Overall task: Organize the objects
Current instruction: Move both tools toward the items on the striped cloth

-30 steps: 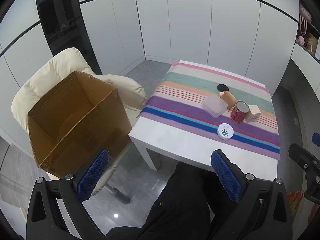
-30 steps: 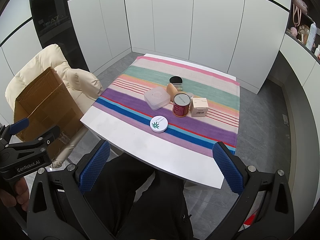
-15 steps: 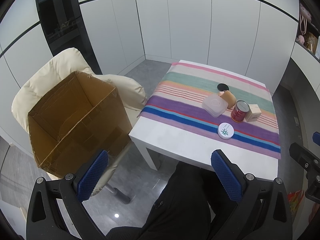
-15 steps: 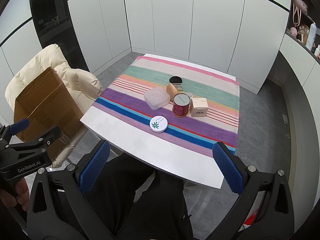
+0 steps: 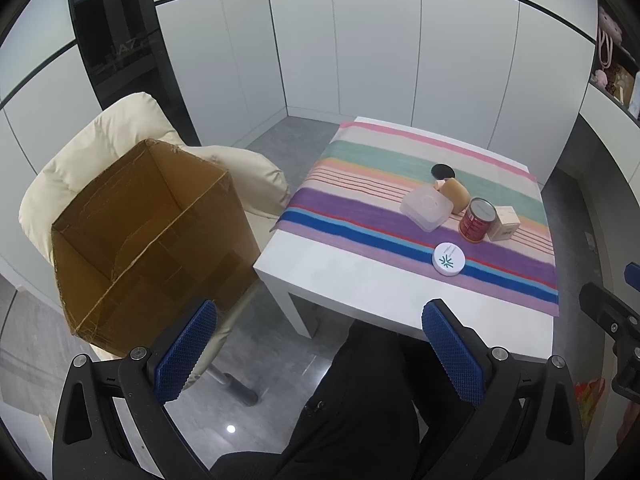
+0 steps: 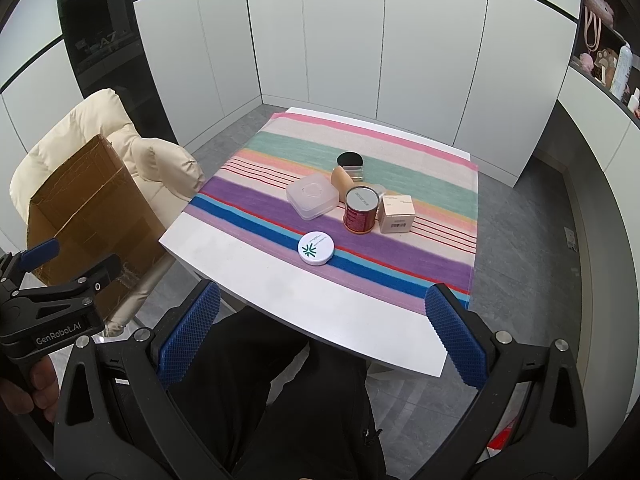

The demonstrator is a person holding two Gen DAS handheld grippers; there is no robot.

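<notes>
A: Right wrist view: right hand-held gripper (image 6: pixel 322 334) spread wide, empty, hanging over near tabletop (image 6: pixel 256 280) edge. Same as a second ago, no shift.

B: Left hand-held gripper (image 5: pixel 320 350)?

A: Also wide apart, holding nothing, aimed between box (image 5: pixel 152 236) on chair (image 5: pixel 80 160) and tabletop's near-left corner.

B: Objects?

A: Round tin (image 6: pixel 316 248) nearest; can (image 6: pixel 361 210), carton (image 6: pixel 397 214), clear case (image 6: pixel 313 196) clustered mid-tabletop. Nothing boxed yet; sorting likely not begun.

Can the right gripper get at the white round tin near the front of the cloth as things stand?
Probably yes. The right gripper is open and empty, and the white round tin sits alone at the front, apart from the red can behind it, with bare table between.
</notes>
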